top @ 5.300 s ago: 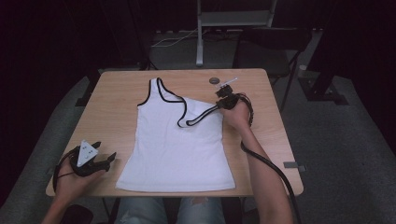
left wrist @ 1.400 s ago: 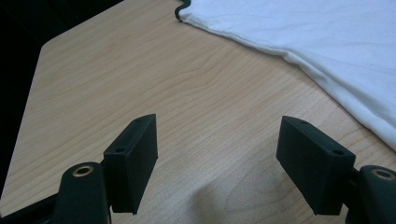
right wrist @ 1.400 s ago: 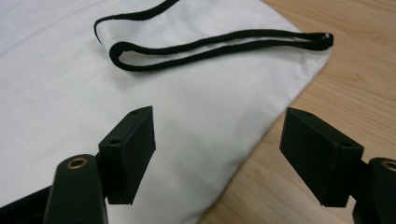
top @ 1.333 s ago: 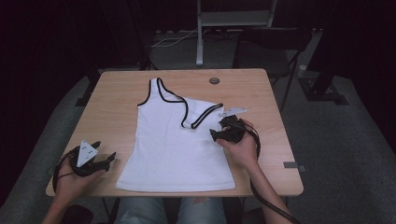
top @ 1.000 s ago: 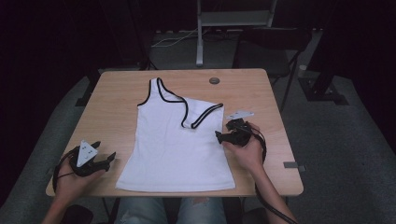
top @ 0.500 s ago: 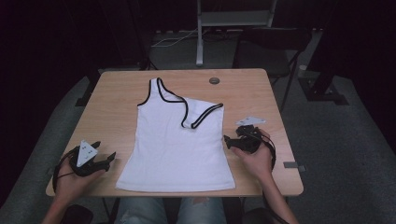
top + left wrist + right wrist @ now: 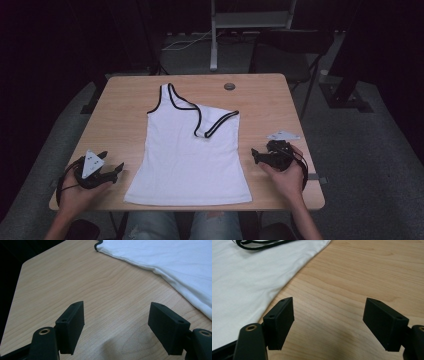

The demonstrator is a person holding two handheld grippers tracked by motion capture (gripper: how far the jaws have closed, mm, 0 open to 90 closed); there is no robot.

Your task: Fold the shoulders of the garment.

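A white tank top [image 7: 190,150] with black trim lies flat in the middle of the wooden table [image 7: 270,107], its right strap [image 7: 215,125] folded down across the chest. My left gripper [image 7: 117,170] rests on the table near the front left corner, open, just left of the shirt's hem [image 7: 175,287]. My right gripper [image 7: 256,155] sits on the bare wood to the right of the shirt, open, with nothing between its jaws. In the right gripper view the shirt's side edge [image 7: 294,272] runs just beyond the left jaw.
A small dark round object [image 7: 229,86] lies near the table's far edge. A metal stand [image 7: 215,35] and a dark chair [image 7: 285,50] are behind the table. Bare wood lies on both sides of the shirt.
The right hand has let go of the strap, which now lies folded on the chest, and has drawn back toward the front right of the table. The left gripper has stayed put.
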